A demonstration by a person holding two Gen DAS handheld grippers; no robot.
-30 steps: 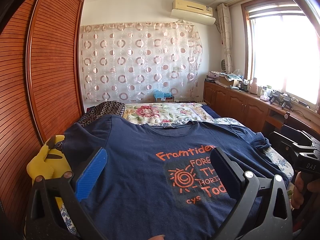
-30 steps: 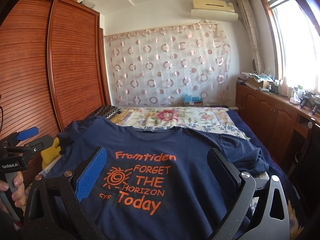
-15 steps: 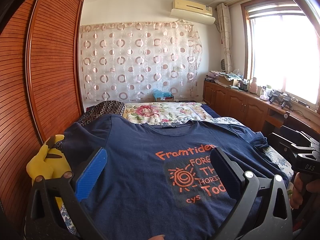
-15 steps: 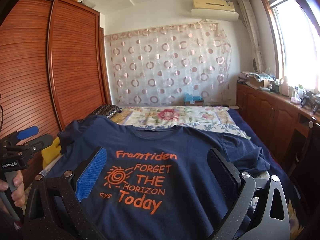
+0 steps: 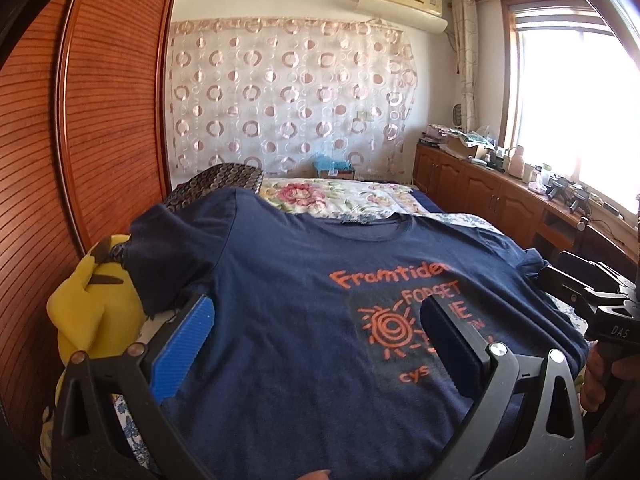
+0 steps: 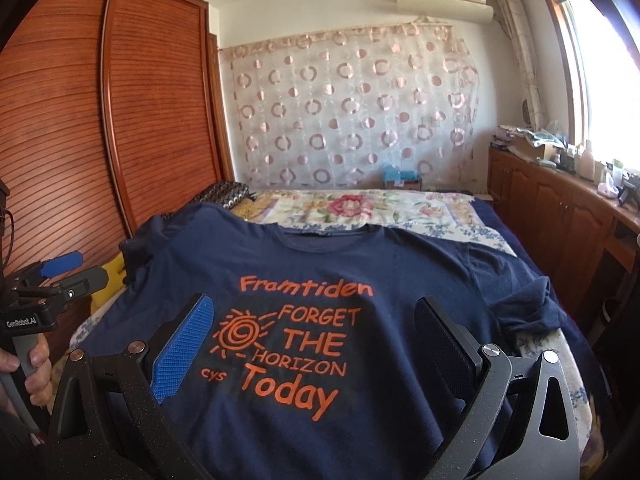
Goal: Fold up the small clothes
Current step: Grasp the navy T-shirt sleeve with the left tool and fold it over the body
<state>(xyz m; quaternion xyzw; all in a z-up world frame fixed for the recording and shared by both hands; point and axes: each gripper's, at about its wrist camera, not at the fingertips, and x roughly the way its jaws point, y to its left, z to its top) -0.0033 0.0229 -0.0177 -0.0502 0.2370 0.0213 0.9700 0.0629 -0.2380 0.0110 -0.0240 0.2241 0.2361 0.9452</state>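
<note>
Lying flat on the bed (image 6: 460, 216), the navy T-shirt (image 6: 400, 264) faces both wide-open, empty tongs (image 5: 316, 340) (image 6: 312, 340).

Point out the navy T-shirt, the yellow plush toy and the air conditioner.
navy T-shirt (image 6: 400, 272): right wrist view, plain chest fabric beside the print.
yellow plush toy (image 5: 96, 312): left wrist view, its yellow body.
air conditioner (image 5: 400, 6): left wrist view, front panel.

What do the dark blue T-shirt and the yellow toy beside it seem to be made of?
T-shirt: probably knitted cotton or a cotton blend, matt; it lies limp with soft wrinkles, and the orange print looks flat, like ink. Yellow toy: likely plush over soft stuffing, with a slightly fuzzy matt surface and rounded, bulging shapes. Neither fibre can be confirmed by sight.
</note>
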